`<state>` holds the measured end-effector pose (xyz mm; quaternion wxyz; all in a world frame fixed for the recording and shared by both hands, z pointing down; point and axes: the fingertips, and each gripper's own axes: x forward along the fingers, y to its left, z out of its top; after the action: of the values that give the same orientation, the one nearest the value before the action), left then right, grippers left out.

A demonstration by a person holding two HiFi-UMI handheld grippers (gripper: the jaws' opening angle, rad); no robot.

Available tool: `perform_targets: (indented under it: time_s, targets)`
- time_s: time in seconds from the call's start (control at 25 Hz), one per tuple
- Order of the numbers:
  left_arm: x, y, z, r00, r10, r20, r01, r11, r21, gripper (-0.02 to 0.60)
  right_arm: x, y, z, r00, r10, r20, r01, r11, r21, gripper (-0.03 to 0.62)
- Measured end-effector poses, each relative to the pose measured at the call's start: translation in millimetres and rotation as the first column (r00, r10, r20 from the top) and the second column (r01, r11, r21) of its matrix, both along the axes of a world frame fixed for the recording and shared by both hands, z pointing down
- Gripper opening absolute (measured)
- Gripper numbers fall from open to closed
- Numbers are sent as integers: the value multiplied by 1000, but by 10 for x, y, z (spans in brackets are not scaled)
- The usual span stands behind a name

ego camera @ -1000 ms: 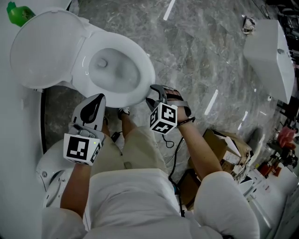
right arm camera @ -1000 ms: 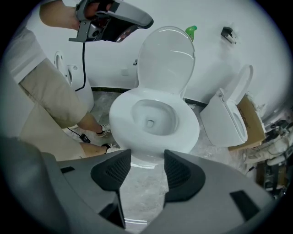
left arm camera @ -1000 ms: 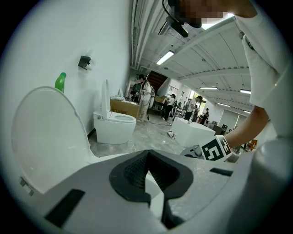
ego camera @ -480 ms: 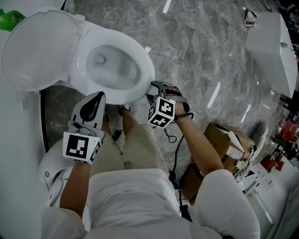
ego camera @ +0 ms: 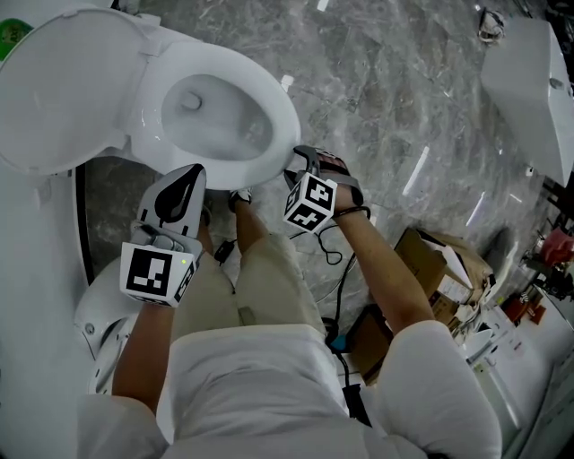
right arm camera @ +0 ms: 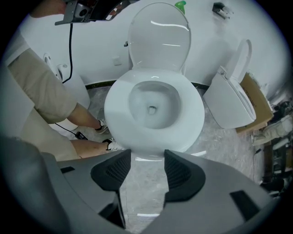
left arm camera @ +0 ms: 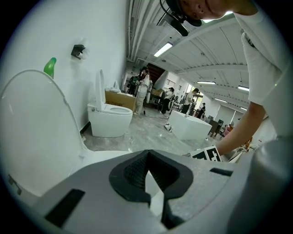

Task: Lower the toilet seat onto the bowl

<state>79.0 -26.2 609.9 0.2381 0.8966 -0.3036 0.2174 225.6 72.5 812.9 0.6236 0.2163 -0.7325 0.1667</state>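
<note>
The white toilet bowl (ego camera: 280,121) (right arm camera: 153,137) lies open. Behind it the seat and lid (ego camera: 63,90) (right arm camera: 160,39) stand raised as one white oval, and I cannot separate the ring from the cover. My left gripper (ego camera: 188,175) (left arm camera: 147,157) is shut and empty. It hangs just below the bowl's near rim, with the raised lid (left arm camera: 32,132) to its left. My right gripper (ego camera: 303,160) (right arm camera: 147,157) is open with only floor between its pads. It points at the bowl's front rim from a short way off and touches nothing.
A green bottle (right arm camera: 181,5) (ego camera: 11,36) sits behind the lid. A second toilet (right arm camera: 233,98) and a cardboard box (ego camera: 439,269) stand to the right, and a white fixture (ego camera: 529,81) lies at the far right. The person's legs, shoes (ego camera: 238,197) and a cable (ego camera: 336,260) are below the bowl.
In the head view the toilet has slid up and left as the view shifted. The right gripper has drifted slightly up toward the bowl's front rim. Both grippers' jaws look unchanged.
</note>
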Motion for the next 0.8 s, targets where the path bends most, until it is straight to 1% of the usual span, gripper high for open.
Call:
perform_targets:
  time_s: [0.28,0.36,0.56,0.8]
  targets:
    - [-4,7,158,1000,-8,25,9,1000,-18,3,59,32,302,1000,18,-5,-18,999,-36,224]
    - [10,15,195,1000,-13,26,13,1000,-23,3,69,43,390,999,39,-7,-39,998,-56,224]
    - [20,32,281,999,-26,28,27,999,-32,3,81,27,582,992,125,8,-124,987,-101,219]
    - [-17,75,323,998,-36,43,38,998,-43,3,82,17,797,990,142,-13,-142,981,-133,216]
